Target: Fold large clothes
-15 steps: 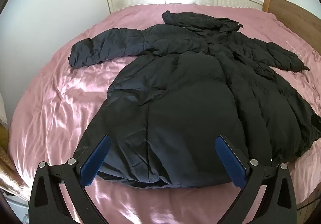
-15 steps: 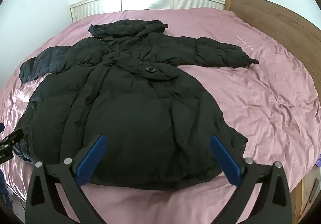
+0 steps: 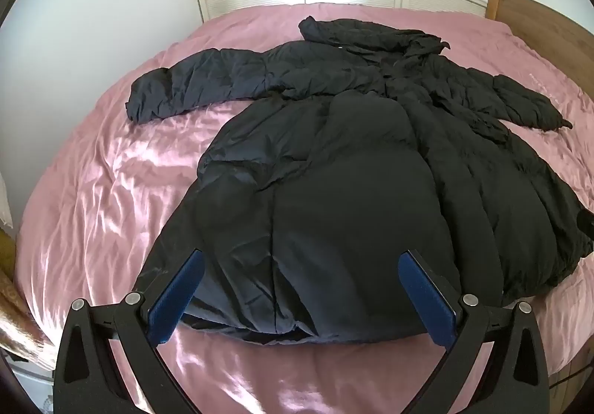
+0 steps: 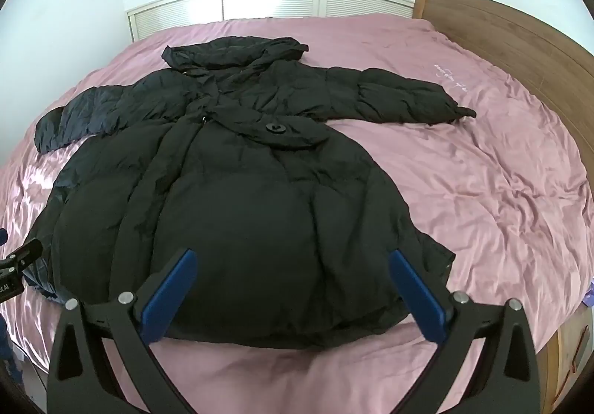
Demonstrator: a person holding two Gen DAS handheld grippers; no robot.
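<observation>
A long black puffer coat (image 3: 352, 173) (image 4: 230, 199) lies spread flat on the pink bed, hood toward the far wall, both sleeves stretched out sideways, hem nearest me. My left gripper (image 3: 300, 265) hangs above the left part of the hem, its blue pads wide apart with nothing between them. My right gripper (image 4: 289, 262) hovers over the right part of the hem, equally wide open and empty. The tip of the left gripper (image 4: 18, 258) shows at the left edge of the right wrist view.
The pink satin bedspread (image 3: 92, 191) (image 4: 501, 191) covers the whole bed. A wooden headboard (image 4: 519, 32) runs along the right side. White slatted closet doors (image 4: 274, 4) and white walls stand behind the bed.
Both grippers have shifted slightly over the hem; the coat lies as before.
</observation>
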